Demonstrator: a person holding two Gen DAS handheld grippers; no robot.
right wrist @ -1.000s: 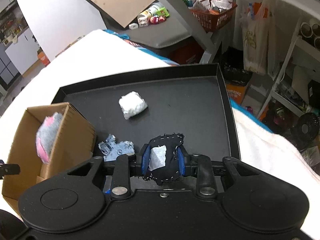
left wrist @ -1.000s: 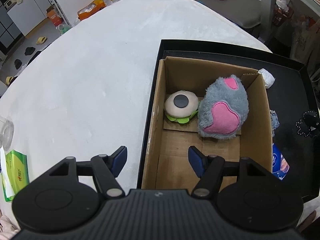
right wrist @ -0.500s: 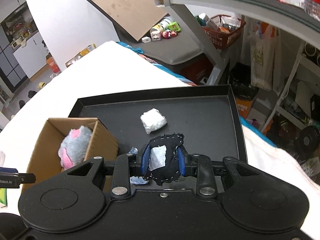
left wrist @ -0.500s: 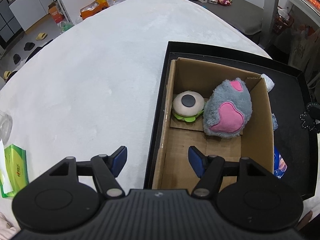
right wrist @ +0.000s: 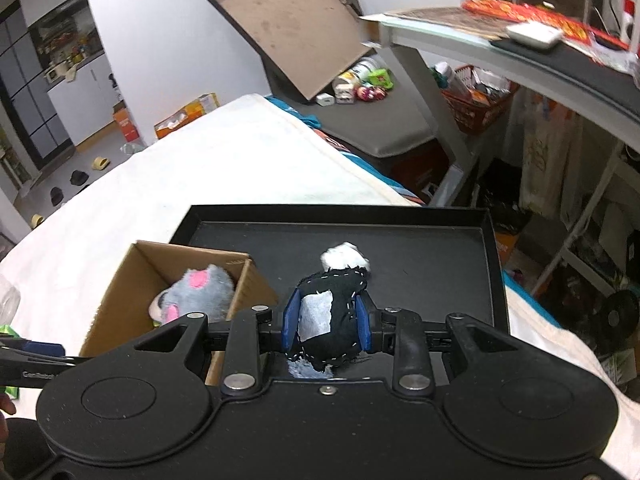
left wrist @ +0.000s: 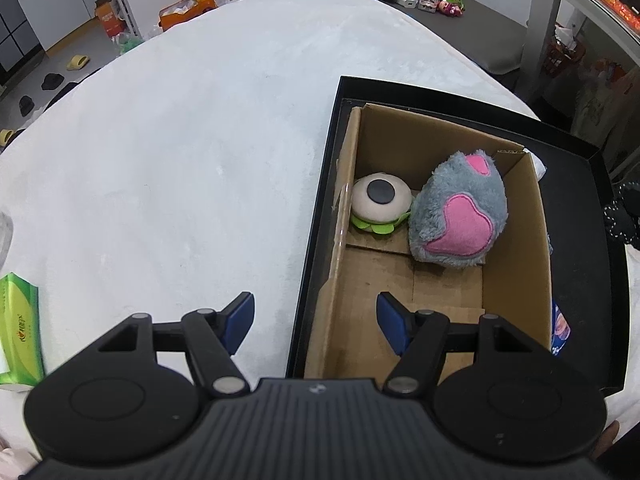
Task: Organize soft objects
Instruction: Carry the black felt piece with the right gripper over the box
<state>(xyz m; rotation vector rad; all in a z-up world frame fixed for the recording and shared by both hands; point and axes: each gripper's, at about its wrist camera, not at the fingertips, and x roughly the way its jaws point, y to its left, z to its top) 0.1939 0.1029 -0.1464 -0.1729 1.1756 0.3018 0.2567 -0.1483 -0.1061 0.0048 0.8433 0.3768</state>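
Cluttered room: grey desk frame and a propped brown board behind, slippers and cartons on the floor. White fleecy bedspread [left wrist: 180, 152], soft and yielding, so nothing on it sits firm. Black tray [right wrist: 440, 248] on top, rigid, smooth. Cardboard box [left wrist: 516, 248] in the tray's left part, open-topped, holding grey-pink plush [left wrist: 460, 216] and eyeball plush [left wrist: 380, 200], touching. Near half of the box floor bare. Right gripper [right wrist: 326, 320] clamped on black stitched pouch [right wrist: 336, 312], held above the tray beside the box; looks light, squashy, non-fragile, mid-body grip probably adequate. White wad [right wrist: 344, 258] loose on the tray. Left gripper [left wrist: 316, 318] spread wide, holding nothing, straddling the box's near-left wall.
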